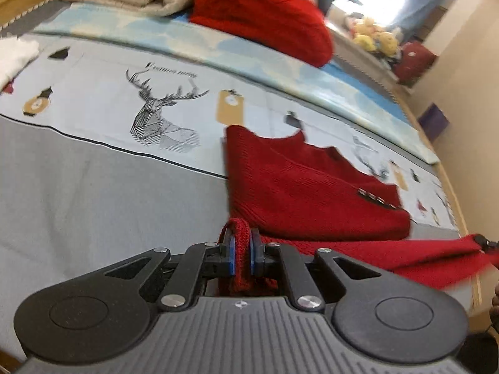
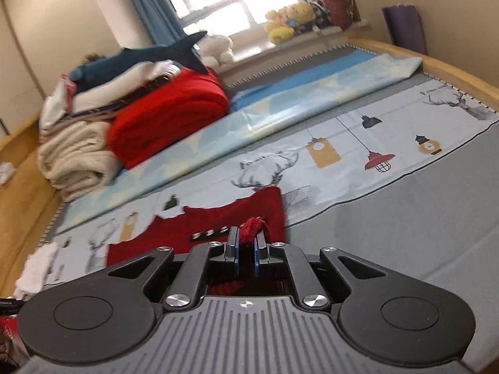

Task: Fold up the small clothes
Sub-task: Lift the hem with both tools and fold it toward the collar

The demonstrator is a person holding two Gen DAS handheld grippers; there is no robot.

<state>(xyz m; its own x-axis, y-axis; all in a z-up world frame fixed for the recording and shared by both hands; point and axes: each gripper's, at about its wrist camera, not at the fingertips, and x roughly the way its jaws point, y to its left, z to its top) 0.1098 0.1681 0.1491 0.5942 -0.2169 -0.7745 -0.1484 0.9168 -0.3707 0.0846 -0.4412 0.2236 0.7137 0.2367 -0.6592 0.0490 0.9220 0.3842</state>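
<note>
Bed [image 1: 93, 187]: grey sheet, deer-print band along its far edge.
Red knit garment [image 1: 305, 193]: lying across the sheet's middle, near hem lifted.
Left claw [image 1: 240, 249]: clenched on one hem corner.
Right claw [image 2: 247, 249]: clenched on the other.
Advice: keep the hem taut and both corners level, then lay it onto the far edge.

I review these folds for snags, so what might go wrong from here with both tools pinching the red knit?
1. Each tool, left and right, grips only a thin bunched edge of the red knit garment; the loose knit might slip out or stretch.
2. The garment's row of metal studs could catch on the knit as layers meet.
3. The hem looks stretched taut between the tools; uneven travel would probably skew the fold.
</note>
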